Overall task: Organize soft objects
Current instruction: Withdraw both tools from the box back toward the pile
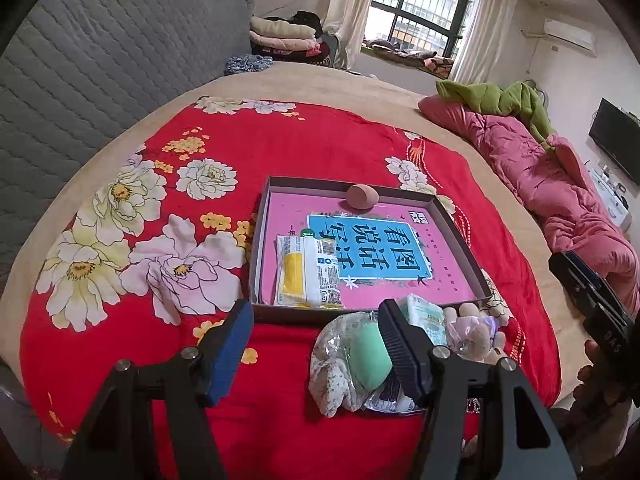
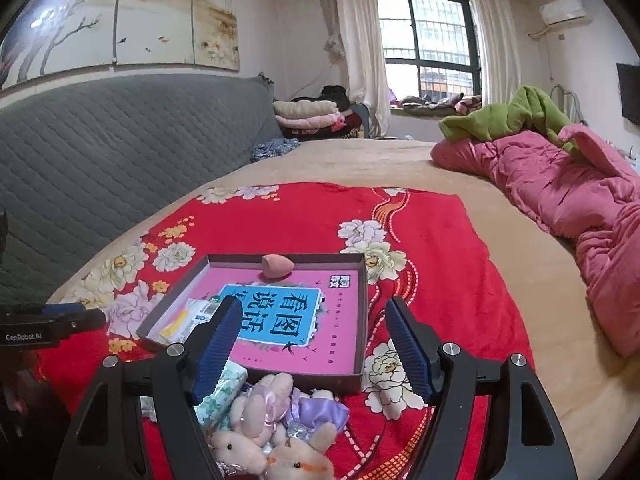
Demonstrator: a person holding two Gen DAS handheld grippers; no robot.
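Observation:
A shallow cardboard box (image 1: 260, 216) (image 2: 362, 320) with a pink book as its floor lies on the red floral blanket. In it are a pink makeup sponge (image 1: 362, 197) (image 2: 277, 267) at the far rim and a yellow-white packet (image 1: 308, 274) (image 2: 188, 318) at the near left. In front of the box lie a green sponge in a floral cloth bag (image 1: 354, 360), a green tissue pack (image 1: 426, 314) (image 2: 224, 392) and plush bunnies (image 1: 476, 332) (image 2: 272, 432). My left gripper (image 1: 316, 354) is open, beside the green sponge. My right gripper (image 2: 314, 350) is open above the bunnies.
The red blanket (image 1: 320, 140) (image 2: 320, 216) covers a beige bed. A grey quilted headboard (image 1: 100, 60) stands at the left. A pink quilt (image 2: 560, 188) with a green cloth lies at the right. Folded clothes (image 2: 312, 114) are stacked at the back.

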